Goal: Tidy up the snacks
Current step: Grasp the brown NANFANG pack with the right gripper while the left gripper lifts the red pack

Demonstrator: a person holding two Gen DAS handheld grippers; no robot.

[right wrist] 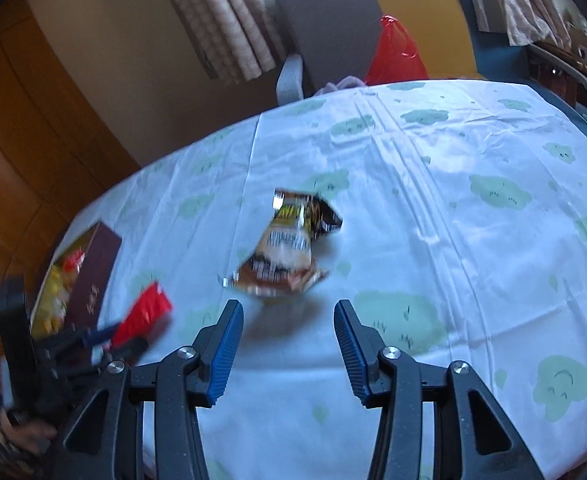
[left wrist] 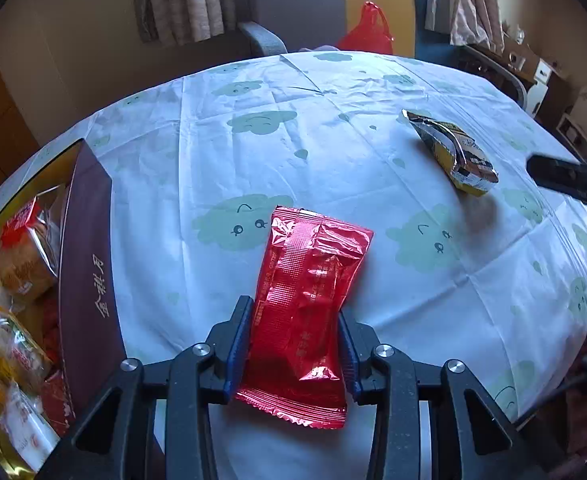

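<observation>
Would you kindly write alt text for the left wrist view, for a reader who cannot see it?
The left gripper clamps a red foil snack packet above a cloud-print tablecloth. A dark box holding wrapped snacks sits at left; a yellow-and-black packet lies at far right.

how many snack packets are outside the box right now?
2. Red packet clamped in the left hand-held gripper; yellow-black packet lying on the tablecloth ahead of the open right hand-held gripper.

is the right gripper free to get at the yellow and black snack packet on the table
Probably yes: the right gripper is open and empty, and the yellow and black packet lies just ahead on bare tablecloth.
</observation>
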